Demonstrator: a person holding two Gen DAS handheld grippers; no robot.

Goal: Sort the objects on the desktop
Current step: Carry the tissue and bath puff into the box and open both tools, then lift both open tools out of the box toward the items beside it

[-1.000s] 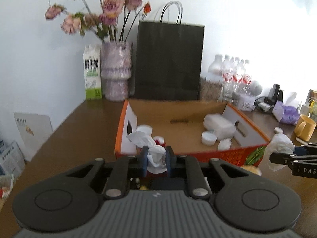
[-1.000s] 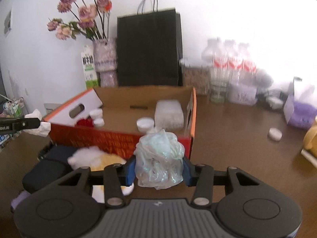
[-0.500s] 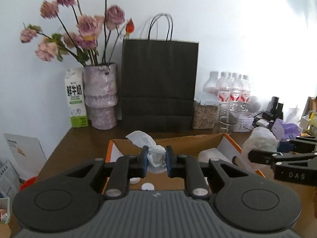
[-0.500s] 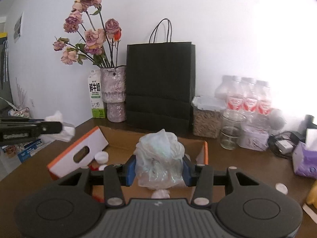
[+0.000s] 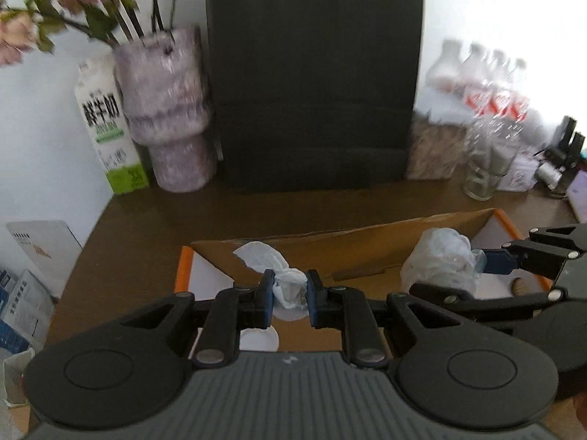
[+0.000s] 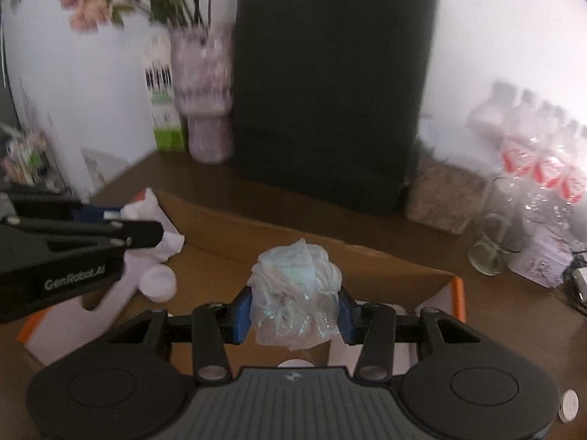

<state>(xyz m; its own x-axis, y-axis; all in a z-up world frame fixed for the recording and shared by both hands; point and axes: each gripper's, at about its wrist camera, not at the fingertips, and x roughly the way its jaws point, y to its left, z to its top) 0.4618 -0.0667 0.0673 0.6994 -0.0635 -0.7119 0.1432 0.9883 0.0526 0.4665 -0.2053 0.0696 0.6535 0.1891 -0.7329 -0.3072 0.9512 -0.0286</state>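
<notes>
**Both tongs loaded above the cardboard box**

Left tongs: narrow, pinching a crumpled white tissue that bulges up past the tips. Right tongs: clamped on a wad of clear plastic wrap, wider set. Both hang over the orange-edged cardboard box on the desk. Below the left tongs, a white cap on the box floor. Ahead of both: black paper bag, purple vase, milk carton.

Ahead of my fingers the black paper bag is blocking the way, with the vase left and the bottles right. Below them, the open cardboard box is leaving room, and my other gripper is crowding the right.
</notes>
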